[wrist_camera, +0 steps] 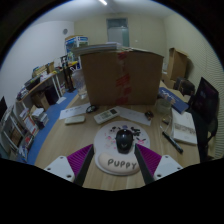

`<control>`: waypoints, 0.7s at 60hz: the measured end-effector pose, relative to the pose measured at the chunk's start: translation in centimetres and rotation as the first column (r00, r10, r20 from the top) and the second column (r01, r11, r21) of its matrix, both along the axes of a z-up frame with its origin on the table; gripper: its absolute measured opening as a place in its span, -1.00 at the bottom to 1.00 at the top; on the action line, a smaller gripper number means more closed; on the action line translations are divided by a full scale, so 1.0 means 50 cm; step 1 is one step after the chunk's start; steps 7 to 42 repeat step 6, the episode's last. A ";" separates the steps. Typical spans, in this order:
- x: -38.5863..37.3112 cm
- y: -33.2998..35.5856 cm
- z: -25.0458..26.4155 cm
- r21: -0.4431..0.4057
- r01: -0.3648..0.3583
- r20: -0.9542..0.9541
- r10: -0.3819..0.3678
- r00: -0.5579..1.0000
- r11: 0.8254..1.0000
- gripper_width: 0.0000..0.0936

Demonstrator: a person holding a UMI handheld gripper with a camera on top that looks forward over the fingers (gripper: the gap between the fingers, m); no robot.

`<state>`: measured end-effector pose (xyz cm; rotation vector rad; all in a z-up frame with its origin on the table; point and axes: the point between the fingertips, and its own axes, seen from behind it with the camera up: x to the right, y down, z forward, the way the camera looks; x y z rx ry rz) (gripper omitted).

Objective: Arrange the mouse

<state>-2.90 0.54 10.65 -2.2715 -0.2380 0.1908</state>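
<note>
Black mouse point(125, 139) on round pad point(108, 160) (reads "Puppy"), btwn fingers point(70, 164), which stand apart, not touching.

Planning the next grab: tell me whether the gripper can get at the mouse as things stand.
Probably yes. The black mouse sits on the round white mat just ahead of the gripper, whose fingers stand open with nothing between them and it. The cardboard box lies well beyond.

The hand-held gripper point(122, 165) has two pale fingers point(62, 168), each with a purple pad point(82, 156) on its inner face.
</note>
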 end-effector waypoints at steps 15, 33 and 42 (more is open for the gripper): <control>-0.013 -0.077 0.043 0.000 0.032 -0.011 -0.032 0.999 0.999 0.79; -0.013 -0.077 0.043 0.000 0.032 -0.011 -0.032 0.999 0.999 0.79; -0.013 -0.077 0.043 0.000 0.032 -0.011 -0.032 0.999 0.999 0.79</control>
